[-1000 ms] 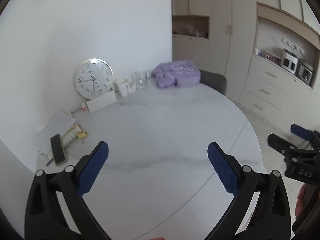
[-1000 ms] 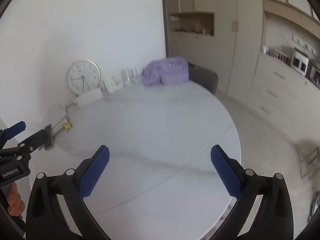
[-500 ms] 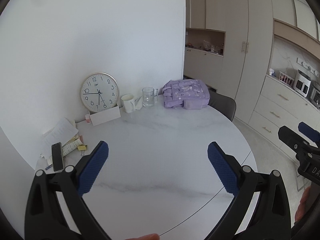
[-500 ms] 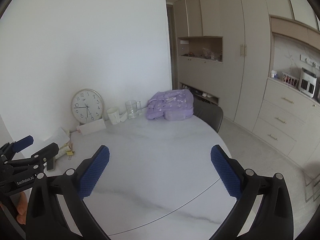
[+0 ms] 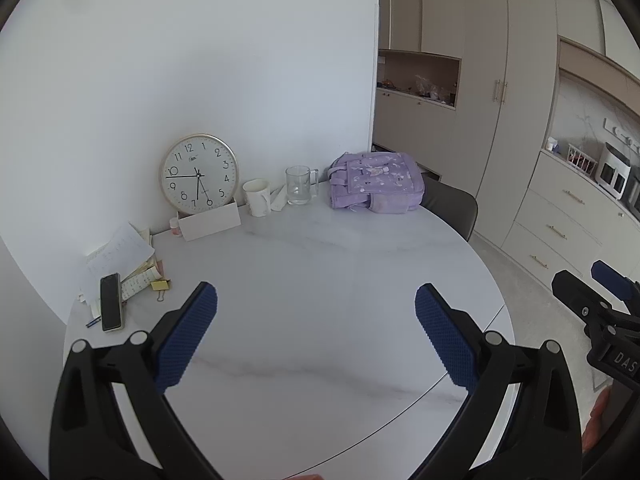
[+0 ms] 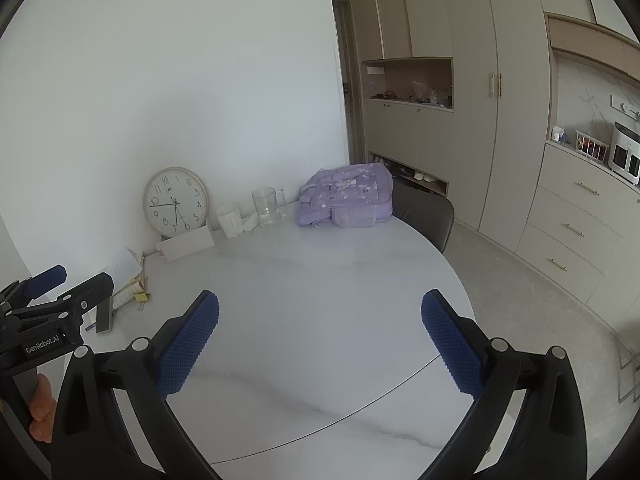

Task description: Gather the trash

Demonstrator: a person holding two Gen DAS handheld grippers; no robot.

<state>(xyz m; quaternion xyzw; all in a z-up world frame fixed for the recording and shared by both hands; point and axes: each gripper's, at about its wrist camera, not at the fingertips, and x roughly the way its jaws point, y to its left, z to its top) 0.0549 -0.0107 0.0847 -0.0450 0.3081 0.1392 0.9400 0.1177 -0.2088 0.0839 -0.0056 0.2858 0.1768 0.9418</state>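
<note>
Since the earlier frames both cameras have lifted and tilted up: the far wall and cabinets now fill more of each view, and the blur is gone from the right wrist view. That reads as a survey stance over the counter [image 5: 320,280], not a reach.

Largest to smallest: the round marble counter is bare across its middle. Along the wall stand a purple backpack [image 5: 376,182], a clock [image 5: 199,174], a white box [image 5: 210,222], a glass mug [image 5: 299,185] and a white cup [image 5: 256,196]. At the left edge lies a stack of papers [image 5: 120,256] with a phone [image 5: 110,301] on it and small yellow clips [image 5: 160,285] just beside.

The left gripper [image 5: 316,328] and right gripper [image 6: 320,334] both have jaws spread wide, holding nothing.

No bin or bag for trash is in view. Judgement: the loose paper and scraps at the left edge are the likeliest trash; whether the bare middle was cleared cannot be told.
</note>
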